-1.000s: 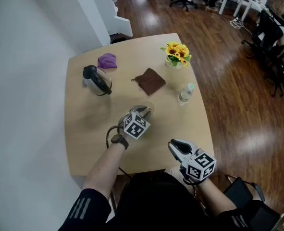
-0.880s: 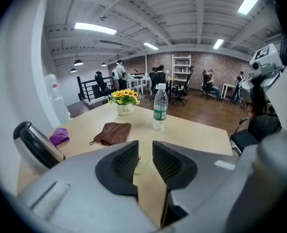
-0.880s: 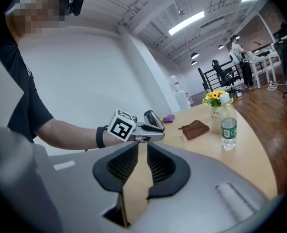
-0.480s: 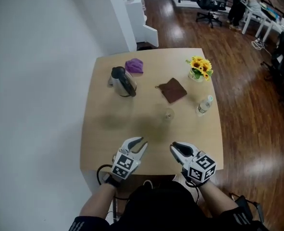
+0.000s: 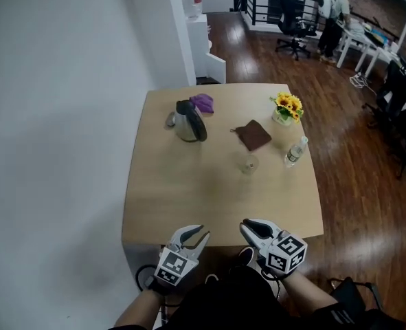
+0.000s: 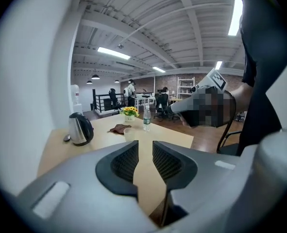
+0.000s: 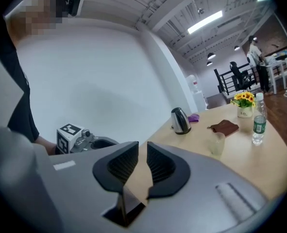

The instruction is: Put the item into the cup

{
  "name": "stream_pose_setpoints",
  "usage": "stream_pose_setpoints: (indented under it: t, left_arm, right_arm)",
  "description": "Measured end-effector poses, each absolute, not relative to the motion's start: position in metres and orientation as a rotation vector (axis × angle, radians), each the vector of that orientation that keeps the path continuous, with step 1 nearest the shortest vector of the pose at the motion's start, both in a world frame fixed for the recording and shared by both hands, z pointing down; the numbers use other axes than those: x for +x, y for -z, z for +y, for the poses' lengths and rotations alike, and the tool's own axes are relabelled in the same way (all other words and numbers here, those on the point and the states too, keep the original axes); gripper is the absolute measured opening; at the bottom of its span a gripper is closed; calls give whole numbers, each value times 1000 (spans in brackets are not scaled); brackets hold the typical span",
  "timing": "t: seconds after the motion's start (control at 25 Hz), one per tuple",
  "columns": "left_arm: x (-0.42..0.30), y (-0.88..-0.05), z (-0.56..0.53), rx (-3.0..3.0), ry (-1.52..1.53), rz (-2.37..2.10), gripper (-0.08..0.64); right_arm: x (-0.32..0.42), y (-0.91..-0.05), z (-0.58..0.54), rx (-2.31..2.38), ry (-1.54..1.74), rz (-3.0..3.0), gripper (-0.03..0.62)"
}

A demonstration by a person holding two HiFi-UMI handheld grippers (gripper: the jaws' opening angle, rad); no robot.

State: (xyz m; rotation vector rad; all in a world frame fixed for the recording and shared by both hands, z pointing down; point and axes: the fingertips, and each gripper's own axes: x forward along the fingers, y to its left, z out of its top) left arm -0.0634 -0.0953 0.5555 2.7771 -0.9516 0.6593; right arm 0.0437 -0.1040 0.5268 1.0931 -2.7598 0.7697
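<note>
A clear cup (image 5: 249, 163) stands upright mid-table, just in front of a brown cloth (image 5: 253, 135); I cannot tell whether anything is inside it. The left gripper view shows the cup (image 6: 129, 134) far off, as does the right gripper view (image 7: 216, 143). My left gripper (image 5: 196, 236) hangs off the table's near edge, its jaws a little apart and empty (image 6: 145, 154). Beside it, my right gripper (image 5: 251, 226) is also back from the edge, with a narrow empty gap between its pads (image 7: 142, 160).
On the light wooden table (image 5: 182, 205) stand a steel kettle (image 5: 187, 122) with a purple cloth (image 5: 203, 102) behind it, a sunflower pot (image 5: 286, 108) and a water bottle (image 5: 294, 152). A white wall runs along the left. Office chairs and desks are far behind.
My left gripper has drawn back from above the cup to beyond the table's near edge. My right gripper also moved back, and the whole table now lies farther away.
</note>
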Motion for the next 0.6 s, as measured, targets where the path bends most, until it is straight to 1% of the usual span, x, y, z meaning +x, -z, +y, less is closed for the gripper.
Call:
stream_pose_setpoints:
  t: [0.28, 0.48, 0.6]
  left_arm:
    - [-102, -557, -23, 2813, -660, -869, 91]
    - [-113, -548, 11, 2839, -630, -842, 92]
    - [-111, -544, 22, 2846, -594, -844, 92]
  right_arm:
    - [11, -521, -25, 1199, -755, -2705, 60]
    - [4, -514, 20, 1245, -733, -2671, 9]
    - [7, -513, 35, 1255, -705, -2647, 9]
